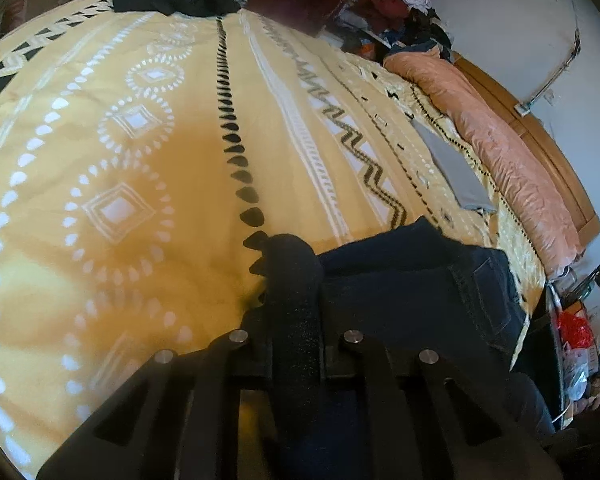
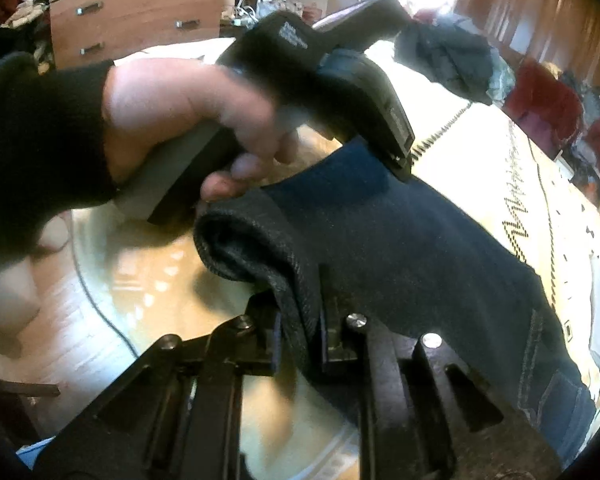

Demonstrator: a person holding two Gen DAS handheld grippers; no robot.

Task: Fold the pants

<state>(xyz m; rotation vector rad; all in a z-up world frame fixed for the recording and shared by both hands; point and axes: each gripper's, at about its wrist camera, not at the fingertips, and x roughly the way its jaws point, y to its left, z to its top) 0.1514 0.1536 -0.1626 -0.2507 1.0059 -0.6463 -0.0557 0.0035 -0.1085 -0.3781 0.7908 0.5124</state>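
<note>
Dark pants (image 2: 400, 240): lifted off yellow patterned bedspread (image 1: 140, 140), folded edge held between both tools. Left gripper (image 1: 296, 280): pinching the fabric. Right gripper (image 2: 300, 320): clamped on the thick denim fold.

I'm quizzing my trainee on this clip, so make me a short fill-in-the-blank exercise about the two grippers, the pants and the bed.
1. Both grippers are clamped on the dark ____ pants.
2. The right gripper pinches a folded ____ of the fabric.
3. The pants lie on a ____ patterned bedspread.
4. In the right wrist view, a bare hand holds the ____ gripper.

Missing words: denim; edge; yellow; left
</note>
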